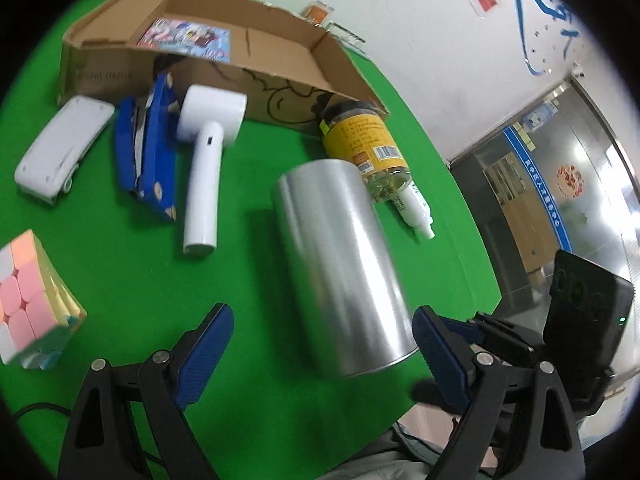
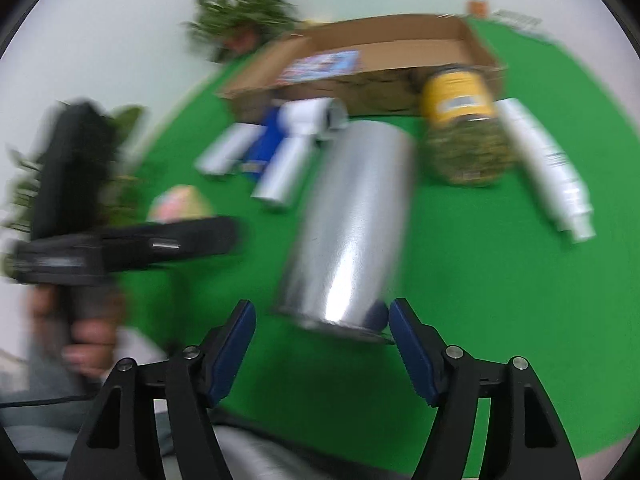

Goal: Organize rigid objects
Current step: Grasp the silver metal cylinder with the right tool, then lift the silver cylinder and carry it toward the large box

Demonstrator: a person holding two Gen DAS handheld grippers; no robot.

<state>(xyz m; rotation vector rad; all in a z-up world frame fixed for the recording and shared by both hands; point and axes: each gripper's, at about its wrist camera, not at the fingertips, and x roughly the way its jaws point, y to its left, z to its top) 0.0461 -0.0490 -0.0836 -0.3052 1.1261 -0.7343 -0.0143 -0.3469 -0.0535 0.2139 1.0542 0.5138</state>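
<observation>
Where the green surface (image 1: 132, 280) spreads under everything, a shallow cardboard box (image 1: 280, 80) sits along its far edge with a colourful printed card (image 1: 186, 38) lying flat inside it. Nearest of the loose things is a silver metal can (image 1: 340, 264), on its side and pointing away from the cameras, its near rim close to both claws. Just beyond its far end a jar with a yellow label (image 1: 366, 144) lies on its side against the box's front wall, and a white tube (image 1: 414, 208) lies just right of the jar. Left of the can lies a white handheld device with a round head (image 1: 208, 136), beside it a crumpled blue packet (image 1: 146, 148), then a white flat case (image 1: 60, 148) further left. A pastel puzzle cube (image 1: 30, 300) rests near the left edge, well apart from the can.

The left claw (image 1: 322, 360) stands wide, its blue pads either side of the can's near end; the right pad looks just beside the rim, though contact cannot be judged. The right claw (image 2: 320, 340) is partly open, with the can's near rim just ahead between its fingertips; motion blur hides whether they touch. A person's hand (image 2: 86, 332) grips the other tool's handle at the left of the right wrist view.
</observation>
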